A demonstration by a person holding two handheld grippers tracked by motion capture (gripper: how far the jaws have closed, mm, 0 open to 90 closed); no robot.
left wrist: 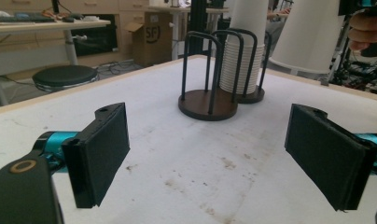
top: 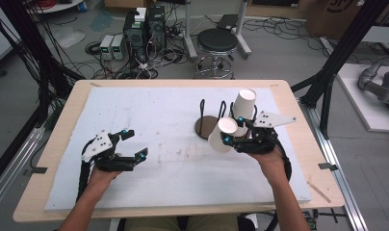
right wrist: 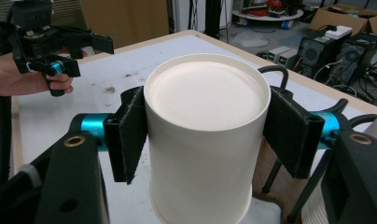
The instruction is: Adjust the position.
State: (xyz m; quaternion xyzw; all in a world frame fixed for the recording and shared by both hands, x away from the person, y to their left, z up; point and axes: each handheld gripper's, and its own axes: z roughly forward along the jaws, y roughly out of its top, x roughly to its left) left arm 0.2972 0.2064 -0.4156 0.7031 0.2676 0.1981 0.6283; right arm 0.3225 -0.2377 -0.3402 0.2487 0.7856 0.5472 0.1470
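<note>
On the right side of the table, the right gripper [top: 233, 130] squeezes a white paper cup [top: 222, 134] between its two pads. The cup is tipped over, its flat bottom pointing up and to the left. Just to its left stands an empty dark holder [top: 208, 126] with wire loops. Behind it is a tall stack of cups [top: 243, 107] in a second holder. The right hand is much nearer the empty holder. The left gripper [top: 131, 143] waits far to the left, jaws wide apart and holding nothing.
</note>
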